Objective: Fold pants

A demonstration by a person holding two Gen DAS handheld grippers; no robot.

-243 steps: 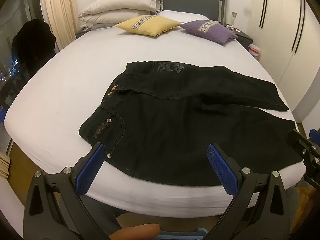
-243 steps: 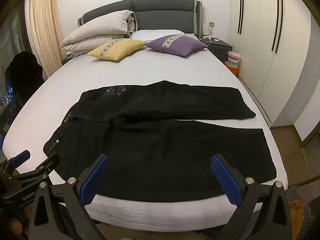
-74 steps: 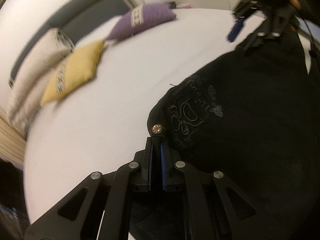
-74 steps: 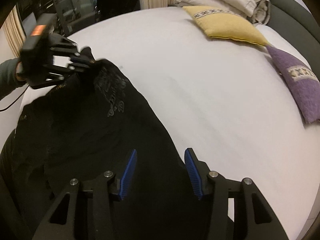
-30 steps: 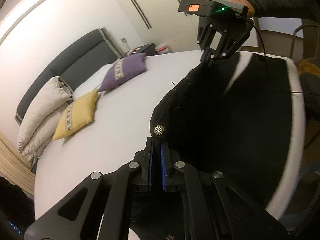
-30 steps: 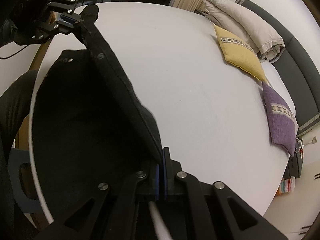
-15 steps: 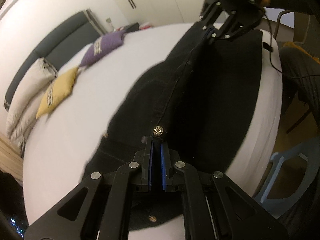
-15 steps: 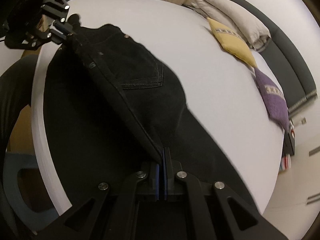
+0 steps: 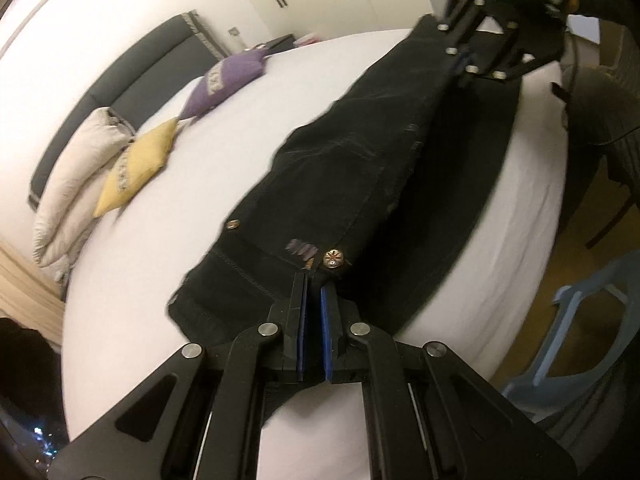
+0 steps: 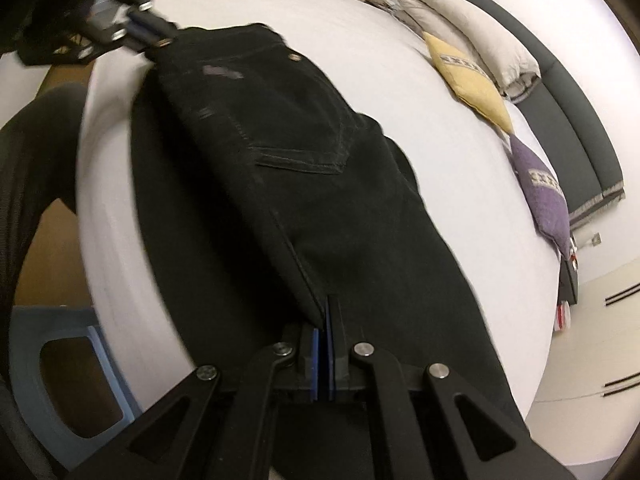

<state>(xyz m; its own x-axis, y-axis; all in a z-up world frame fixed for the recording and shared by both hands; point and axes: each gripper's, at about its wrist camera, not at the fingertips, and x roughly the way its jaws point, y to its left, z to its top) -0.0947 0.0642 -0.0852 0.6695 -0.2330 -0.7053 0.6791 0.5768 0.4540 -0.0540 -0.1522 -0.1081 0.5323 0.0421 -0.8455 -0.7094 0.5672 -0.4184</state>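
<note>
Black pants lie along the near edge of the white bed, one leg folded over onto the other. My left gripper is shut on the waistband beside a metal button. My right gripper is shut on the outer seam of the upper leg. Each gripper shows in the other's view: the right one at the far end of the pants, the left one at the waistband. The back pocket faces up.
A yellow pillow, a purple pillow and stacked cream pillows lie at the dark headboard. A blue plastic stool stands on the floor by the bed edge. A nightstand stands beyond the purple pillow.
Both grippers have carried the held leg over and down towards the near leg. The pants have gone from hanging raised to lying nearly flat and stretched between the grippers.
</note>
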